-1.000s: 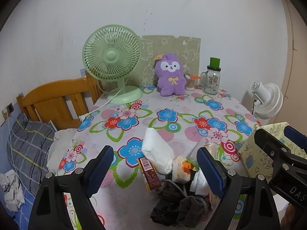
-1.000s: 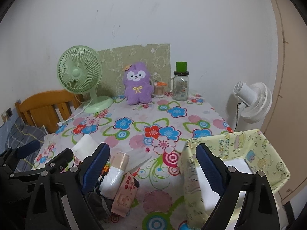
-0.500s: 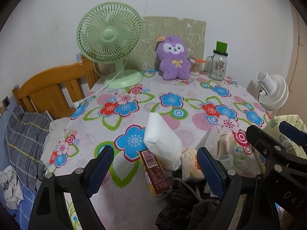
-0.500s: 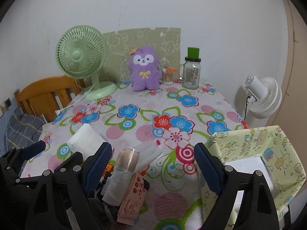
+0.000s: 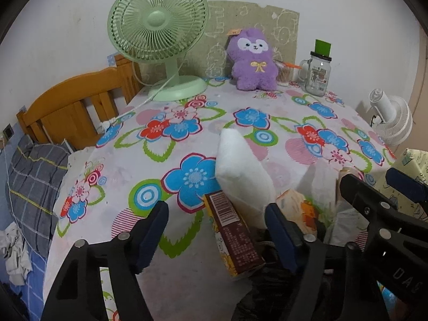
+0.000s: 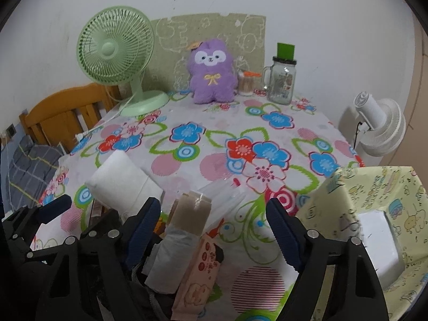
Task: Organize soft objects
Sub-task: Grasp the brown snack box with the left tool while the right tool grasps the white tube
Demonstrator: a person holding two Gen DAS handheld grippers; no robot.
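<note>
A heap of soft packs lies at the near edge of the flowered table [image 5: 267, 117]. It holds a white pillow-like pack [image 5: 240, 171] [image 6: 120, 182], a brown pack [image 5: 230, 230], a beige-topped pack [image 6: 187, 222] and a pink pack [image 6: 200, 272], all on dark cloth [image 5: 267, 294]. My left gripper [image 5: 215, 214] hovers over the brown pack, its jaws closing and not touching it. My right gripper [image 6: 212, 208] hangs over the beige and pink packs, its jaws also closing and clear of them. A purple plush [image 6: 211, 72] sits at the back.
A yellow fabric bin [image 6: 374, 192] with a white item inside stands at the right. At the back are a green fan [image 5: 157, 34] and a glass jar mug [image 6: 281, 83]. A white fan [image 6: 379, 125] and a wooden headboard [image 5: 72, 99] flank the table.
Both grippers have sunk towards the heap and tilted further down, so the packs look larger. The jaws of both stand narrower than before.
</note>
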